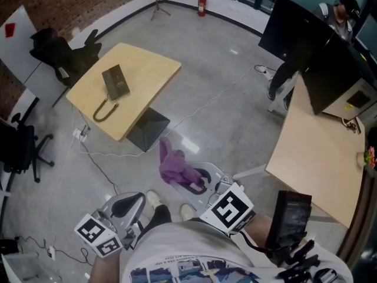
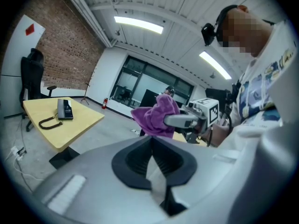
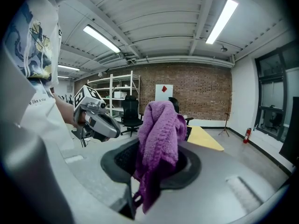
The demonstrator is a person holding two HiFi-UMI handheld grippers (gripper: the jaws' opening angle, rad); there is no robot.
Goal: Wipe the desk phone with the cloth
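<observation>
Head view: the right tool [image 1: 199, 184] is clamped on a purple cloth [image 1: 172, 163], which bunches up beyond the jaw tips and hangs over bare floor [image 1: 224, 69]. Right gripper view shows the cloth pinched between the jaws, one fold standing above them and a tail trailing below. The left tool [image 1: 127, 206] is held low beside the person's body, just left of the right one; in the left gripper view its jaws are pressed together with nothing between them. The desk phone [image 1: 115, 81] lies on a pale wooden desk [image 1: 150, 69] across the floor, well apart from both tools and the cloth.
</observation>
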